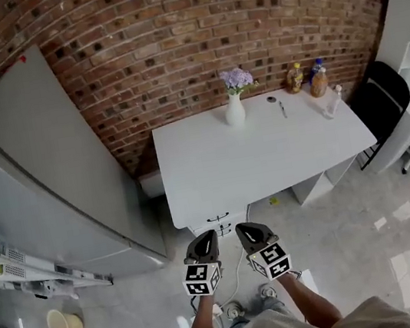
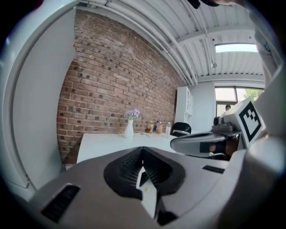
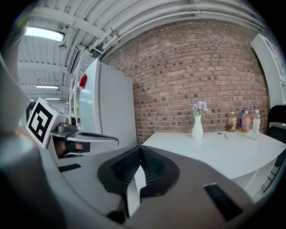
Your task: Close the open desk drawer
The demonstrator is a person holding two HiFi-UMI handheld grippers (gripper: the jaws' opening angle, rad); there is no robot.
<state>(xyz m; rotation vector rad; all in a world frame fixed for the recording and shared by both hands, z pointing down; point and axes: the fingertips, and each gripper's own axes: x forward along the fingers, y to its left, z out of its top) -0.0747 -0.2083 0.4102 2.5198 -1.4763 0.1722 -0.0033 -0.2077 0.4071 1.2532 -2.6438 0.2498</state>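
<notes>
- My left claw [image 2: 142, 167] is closed, its ribbed pads pressed together with nothing between them.
- My right claw [image 3: 140, 165] is closed too and holds nothing. The two sit side by side at about the same height, just apart, over the pale floor [image 1: 344, 253] in front of the desk.
- The drawer [image 1: 218, 222] is just beyond my fingertips, under the white desk [image 1: 266, 157]. Its white front with dark handles shows past the desk's near edge, toward the near left corner. I cannot tell how far out it stands.
- A white vase [image 1: 234, 109] of purple flowers stands upright at the middle of the desk's far edge.
- A few bottles [image 1: 318, 80] are grouped at the far right corner.
- A black chair [image 1: 378, 101] sits off the desk's right edge.
- A tall grey fridge [image 1: 49, 162] stands to the left of the desk.
- The brick wall [image 1: 167, 33] runs behind everything.
</notes>
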